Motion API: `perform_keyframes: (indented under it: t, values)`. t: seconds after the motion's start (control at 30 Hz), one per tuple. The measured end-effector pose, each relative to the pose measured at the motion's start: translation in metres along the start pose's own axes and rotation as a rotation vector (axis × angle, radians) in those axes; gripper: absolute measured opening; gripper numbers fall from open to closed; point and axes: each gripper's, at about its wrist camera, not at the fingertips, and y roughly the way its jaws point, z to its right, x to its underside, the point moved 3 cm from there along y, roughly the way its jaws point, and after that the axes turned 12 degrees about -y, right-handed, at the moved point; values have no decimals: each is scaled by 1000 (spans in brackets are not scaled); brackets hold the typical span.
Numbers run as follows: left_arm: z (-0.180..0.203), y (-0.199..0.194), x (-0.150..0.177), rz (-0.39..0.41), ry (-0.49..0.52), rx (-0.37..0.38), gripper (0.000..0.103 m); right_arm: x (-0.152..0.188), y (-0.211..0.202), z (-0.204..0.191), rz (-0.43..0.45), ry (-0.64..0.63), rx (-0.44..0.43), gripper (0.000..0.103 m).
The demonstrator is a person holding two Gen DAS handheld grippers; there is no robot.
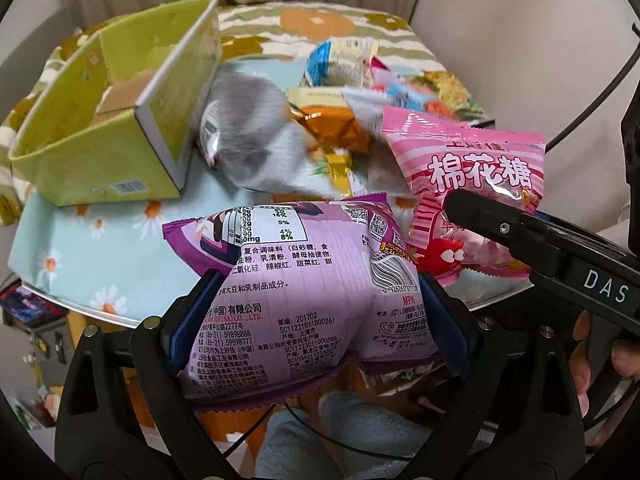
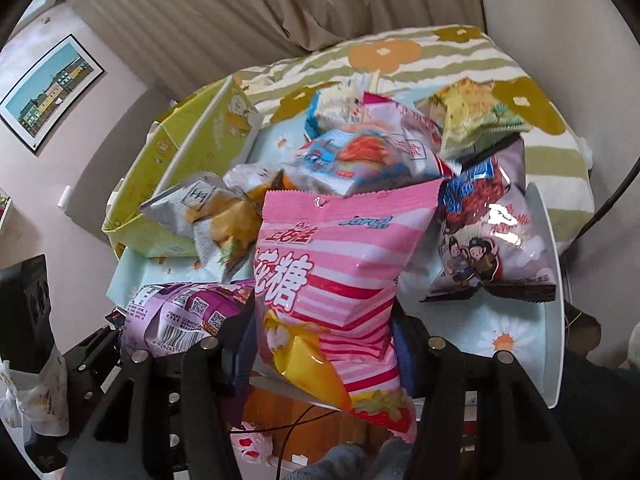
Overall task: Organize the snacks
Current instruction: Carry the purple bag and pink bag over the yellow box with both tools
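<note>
Left gripper [image 1: 320, 320] clamps purple snack bag [image 1: 304, 292] at table's near edge [image 1: 96, 312]; right gripper [image 2: 324, 348] clamps pink candy bag [image 2: 340, 272] just beside it. Behind: loose snack pile [image 2: 372, 152] mid-table, green box [image 1: 120, 120] at far left

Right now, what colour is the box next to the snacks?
Yellow-green; the cardboard box shows best in the left wrist view.

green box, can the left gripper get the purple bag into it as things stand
Probably yes. The left gripper is shut on the purple bag, and the green box lies ahead to its left with its open side showing. Only bare cloth lies between; the pile of snacks sits right of the box.
</note>
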Motion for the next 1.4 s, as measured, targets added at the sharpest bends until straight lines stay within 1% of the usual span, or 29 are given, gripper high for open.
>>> perform_keyframes:
  t: [0.07, 0.23, 0.5, 0.6, 0.73, 0.83, 0.97, 1.07, 1.17, 1.3, 1.4]
  values:
    - [-2, -11, -3, 18, -5, 4, 93, 1, -10, 0, 13, -8, -3, 52]
    - [-1, -42, -13, 91, -29, 8, 93, -13, -29, -6, 55, -47, -13, 52]
    - [-17, -89, -35, 219, -91, -12, 93, -50, -52, -34, 135, -154, -40, 52]
    - [-32, -100, -52, 258, -109, -28, 93, -65, -51, -47, 153, -183, -52, 52]
    - [-62, -113, -79, 312, -139, -44, 93, -88, -47, -64, 174, -217, -60, 52]
    - [-85, -116, -104, 340, -149, -47, 93, -109, -39, -80, 188, -234, -62, 52]
    - [-124, -123, -139, 378, -155, -46, 93, -137, -22, -107, 214, -242, -64, 52]
    - [-159, -126, -172, 395, -159, -46, 93, -160, -7, -128, 225, -241, -64, 52]
    - [-185, -121, -201, 396, -156, -40, 93, -184, 13, -151, 221, -235, -75, 52]
    - [-220, -104, -238, 380, -145, -33, 93, -214, 44, -178, 214, -233, -54, 52]
    - [-241, -85, -264, 353, -132, -24, 93, -232, 66, -190, 194, -220, -28, 52]
